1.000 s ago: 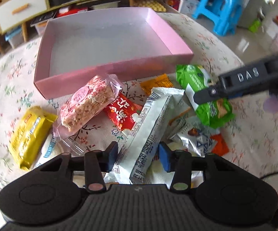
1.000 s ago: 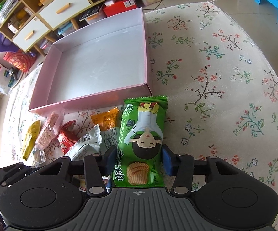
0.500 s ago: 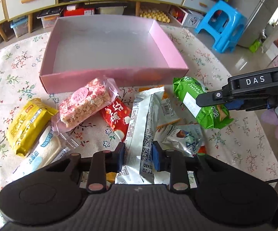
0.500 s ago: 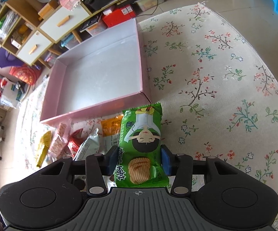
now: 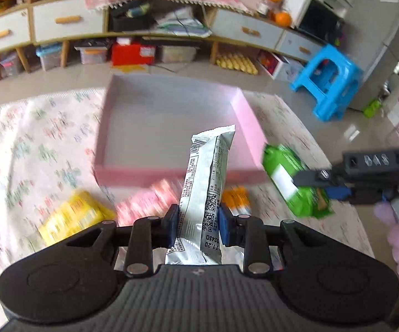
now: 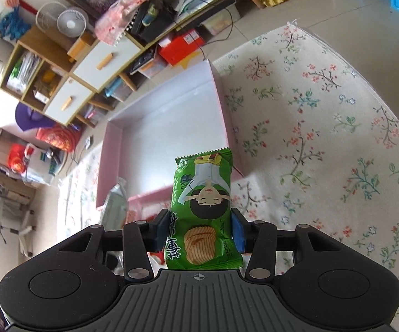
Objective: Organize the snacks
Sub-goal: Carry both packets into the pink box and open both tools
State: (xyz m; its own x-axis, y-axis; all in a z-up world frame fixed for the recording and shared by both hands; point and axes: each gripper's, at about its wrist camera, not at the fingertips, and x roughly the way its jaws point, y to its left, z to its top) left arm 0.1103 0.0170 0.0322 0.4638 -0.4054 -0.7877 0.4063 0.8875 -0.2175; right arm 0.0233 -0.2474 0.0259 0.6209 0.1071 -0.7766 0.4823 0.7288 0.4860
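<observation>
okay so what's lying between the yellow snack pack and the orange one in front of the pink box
In the left wrist view, a blurred pink snack pack lies on the cloth between the yellow pack and the orange pack, just in front of the pink box.

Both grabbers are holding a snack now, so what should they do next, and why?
Probably carry both snacks forward over the pink box and let go. The left gripper pinches the silver packet, the right gripper pinches the green chips packet, both are off the floral cloth, and nothing shows inside the box.
</observation>
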